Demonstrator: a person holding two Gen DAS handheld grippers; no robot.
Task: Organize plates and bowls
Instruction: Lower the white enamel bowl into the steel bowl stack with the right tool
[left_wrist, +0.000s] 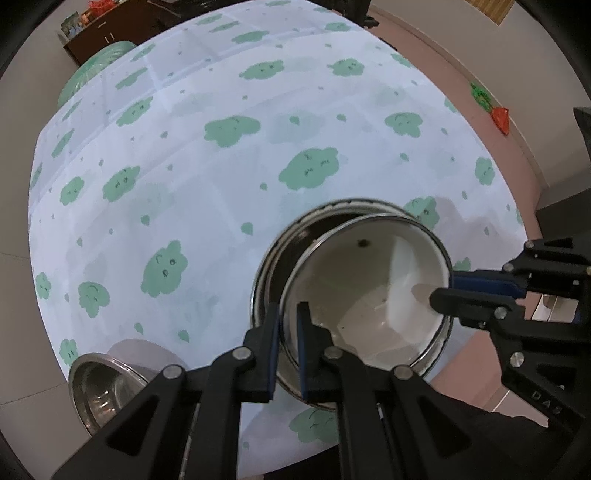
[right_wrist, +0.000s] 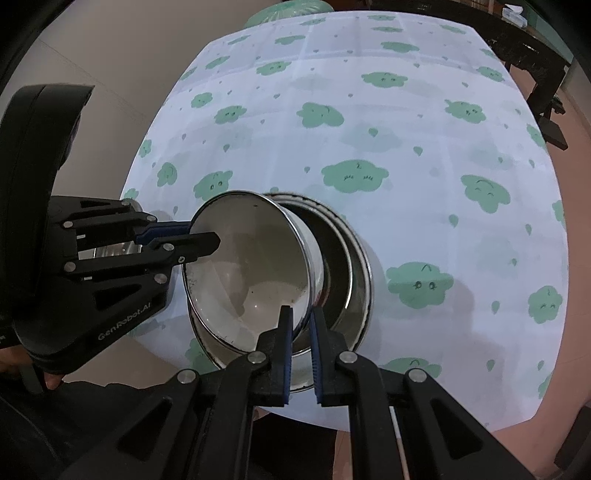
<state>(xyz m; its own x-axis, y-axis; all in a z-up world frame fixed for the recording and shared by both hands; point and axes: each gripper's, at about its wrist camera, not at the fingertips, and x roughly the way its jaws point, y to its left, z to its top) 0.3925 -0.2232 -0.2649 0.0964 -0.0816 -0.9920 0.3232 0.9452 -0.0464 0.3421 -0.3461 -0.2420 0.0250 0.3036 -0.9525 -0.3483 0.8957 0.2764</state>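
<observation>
Bowls: three steel (left_wrist: 364, 291) | tongs: two (left_wrist: 287, 350), both clamping rim

Lower bowl (left_wrist: 295, 236) mostly hidden behind the upper bowl (left_wrist: 369, 288)

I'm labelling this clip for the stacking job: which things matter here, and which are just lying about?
Job: white bowl, clamped at its rim by left tool and right tool; dark bowl beneath it; steel bowl.

Lying about: cloud-print tablecloth, red-green thing on the floor.
</observation>
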